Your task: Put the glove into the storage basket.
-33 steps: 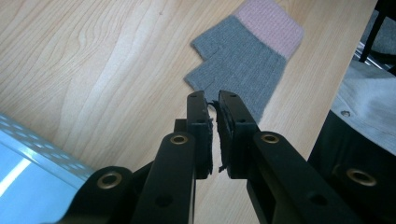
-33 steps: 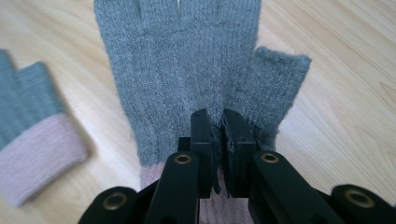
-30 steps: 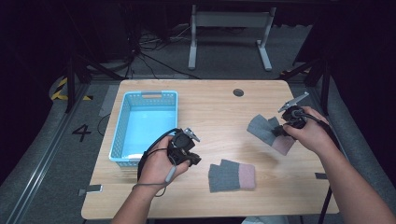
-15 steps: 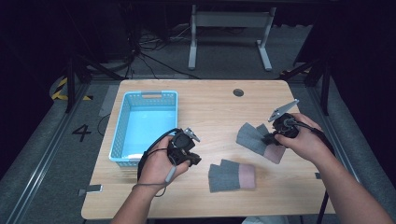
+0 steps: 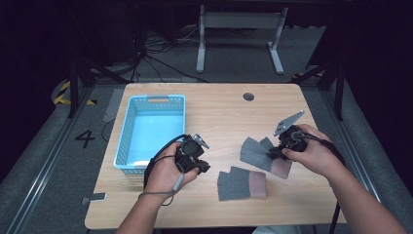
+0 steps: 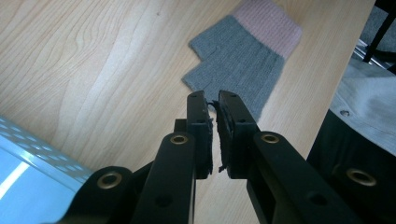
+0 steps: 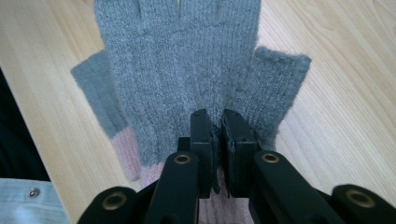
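Right hand-held gripper [image 7: 216, 140] clamped on grey glove [image 7: 187, 70] near its pink cuff – lifted partly off tabletop [image 5: 219, 107], likely for carrying. Left hand-held gripper [image 6: 212, 121] nearly closed, gripping nothing, parked beside second glove [image 6: 243, 56] – probably waiting its turn

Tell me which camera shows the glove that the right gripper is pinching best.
The right gripper view: the held glove sits close up, knit and fingers clear, jaws shut on its cuff end. The high view shows it small beside the right gripper. The left gripper view shows the other glove instead.
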### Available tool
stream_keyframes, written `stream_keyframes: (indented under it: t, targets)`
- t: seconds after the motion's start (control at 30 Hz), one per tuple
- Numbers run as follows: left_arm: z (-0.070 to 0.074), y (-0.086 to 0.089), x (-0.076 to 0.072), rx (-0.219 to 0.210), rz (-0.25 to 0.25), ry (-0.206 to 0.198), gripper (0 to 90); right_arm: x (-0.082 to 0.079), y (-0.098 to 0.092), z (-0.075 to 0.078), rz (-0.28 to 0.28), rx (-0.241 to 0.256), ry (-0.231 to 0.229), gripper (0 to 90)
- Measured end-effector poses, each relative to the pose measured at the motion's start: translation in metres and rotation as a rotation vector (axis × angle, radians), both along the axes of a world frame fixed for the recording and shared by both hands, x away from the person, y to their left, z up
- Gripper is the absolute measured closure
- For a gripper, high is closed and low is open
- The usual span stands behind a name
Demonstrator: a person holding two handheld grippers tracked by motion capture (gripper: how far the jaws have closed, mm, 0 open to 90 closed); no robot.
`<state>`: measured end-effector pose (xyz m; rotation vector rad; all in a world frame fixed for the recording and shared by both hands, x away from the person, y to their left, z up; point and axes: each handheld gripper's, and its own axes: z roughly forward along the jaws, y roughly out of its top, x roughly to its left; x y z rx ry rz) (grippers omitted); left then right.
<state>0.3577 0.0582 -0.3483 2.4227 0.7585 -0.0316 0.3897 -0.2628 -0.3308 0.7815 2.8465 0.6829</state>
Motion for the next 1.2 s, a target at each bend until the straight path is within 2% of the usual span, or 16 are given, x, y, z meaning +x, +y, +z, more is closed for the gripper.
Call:
stream_keyframes:
  t: [0.37, 0.6, 1.0, 1.2]
  targets:
    - [0.0, 0.0, -0.001, 0.004, -0.002, 0.0, 83.7, -0.006, 0.011, -0.004, 0.062, 0.001, 0.012, 84.2]
    - [-0.001, 0.004, -0.002, 0.002, 0.014, 0.0, 83.7, -0.008, 0.021, -0.014, 0.094, -0.002, 0.031, 84.1]
    - [-0.001, 0.011, -0.006, 0.002, 0.035, 0.004, 83.7, -0.012, 0.049, -0.034, 0.21, -0.031, 0.067, 84.0]
    - [-0.001, 0.011, -0.006, 0.001, 0.033, 0.004, 83.7, -0.014, 0.057, -0.042, 0.237, -0.045, 0.088, 83.9]
